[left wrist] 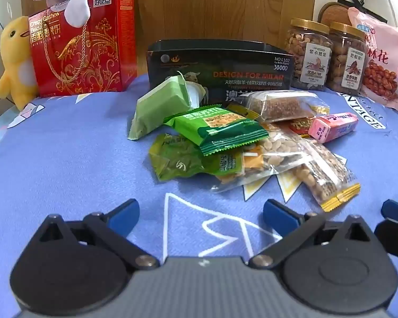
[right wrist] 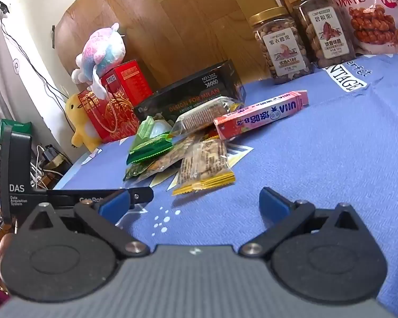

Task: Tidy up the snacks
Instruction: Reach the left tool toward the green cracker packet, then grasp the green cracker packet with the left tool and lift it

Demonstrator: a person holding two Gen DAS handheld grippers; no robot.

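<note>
In the left wrist view, the left gripper hovered over the blue cloth with its jaws spread wide and nothing between them. The pile of snacks lay ahead of it, near but apart, heaped just in front of the black box: a pale green packet, a dark green packet, a clear bag of nuts, a yellow-ended bar closest to the right-hand finger, and a pink carton at the far right of the heap. Nothing looked sorted yet; judging by the jumble, the whole task was still to do. In the right wrist view, the right gripper was likewise wide apart and empty, pointing toward the same heap from the other side. The yellow-ended bar lay just beyond the gap between its fingers, the nearest thing to pick, while the pink carton rested farther back, propped on the pile. The two nut jars stood well apart at the back.
</note>
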